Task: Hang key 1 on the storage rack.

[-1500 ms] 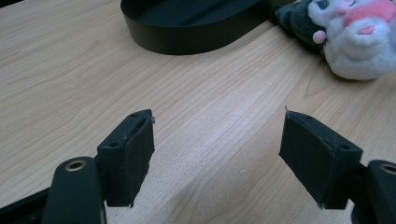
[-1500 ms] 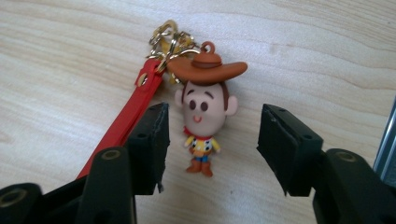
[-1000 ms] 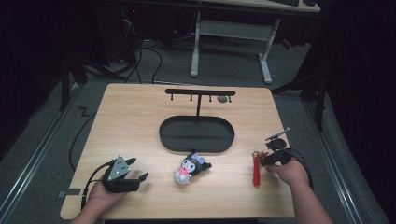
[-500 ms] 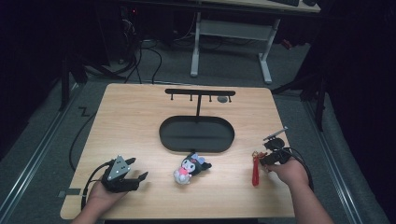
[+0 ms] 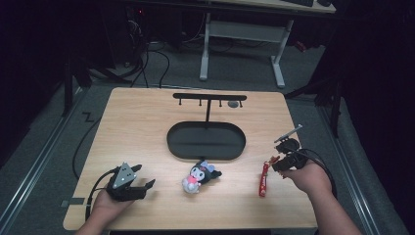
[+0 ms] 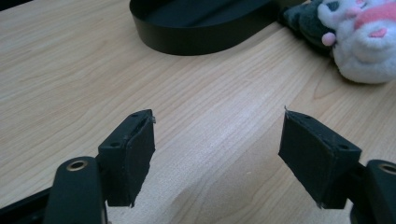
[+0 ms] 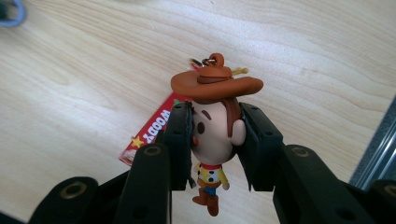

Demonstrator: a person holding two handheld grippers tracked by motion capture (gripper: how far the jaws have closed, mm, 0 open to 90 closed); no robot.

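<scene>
Right claw: the right claw [image 7: 214, 140] pinches the head of a small cowboy doll keychain with a brown hat [image 7: 215, 121]. Its black jaws press on both sides of the doll's head. The jaws have just been closing on it.

Cowboy doll: in the right gripper view it hangs between the jaws, above the light wooden counter [image 7: 70, 84], with its little boots pointing down. A metal ring sits on top of its hat.

Red strap: a red strap with white letters and a yellow star [image 7: 152, 130] hangs behind the doll. In the high view the red strap [image 5: 264, 178] runs from the right claw [image 5: 275, 161] down to the counter [image 5: 147, 132].

Right hand: a person's hand [image 5: 306, 176] holds this claw near the right edge of the counter.

Left claw: the left claw [image 6: 217, 154] is spread wide, with bare wood between its jaws. In the high view the left claw [image 5: 142, 186] is low by the front left part of the counter.

Plush toy: a small black and white plush toy with pink on it [image 5: 199, 176] lies between the two claws, just in front of the tray.

Tray: a black oval tray [image 5: 205, 142] sits in the middle of the counter.

Rack: a thin black rack with small hooks [image 5: 209, 98] stands at the back of the tray.
</scene>
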